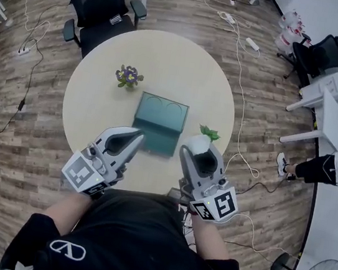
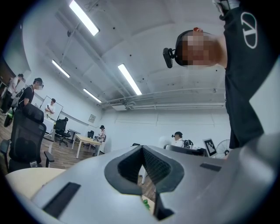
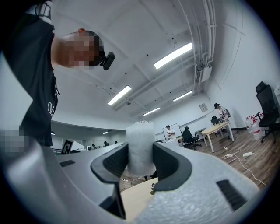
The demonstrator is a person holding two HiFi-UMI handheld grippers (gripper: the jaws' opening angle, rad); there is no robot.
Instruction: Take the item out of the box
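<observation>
You have the main step done. Your right gripper (image 1: 199,151) is clenched on the small plant in a white pot (image 1: 199,142), with both pads pressed against the pot's sides. The plant is clear of the green box (image 1: 160,123) and held just to the right of it, over the near right part of the counter (image 1: 186,64).

The open box shows two round hollows, and both look empty. A second pot with purple flowers (image 1: 128,77) stands on the counter, far left of the box.

Your left gripper (image 1: 136,136) is closed on nothing, with its tips at the box's near left corner.

What looks left is to set the plant down and release it.

The pot seems roughly upright, its long axis running up and down. Its green leaves are at the top, showing on the far side.
</observation>
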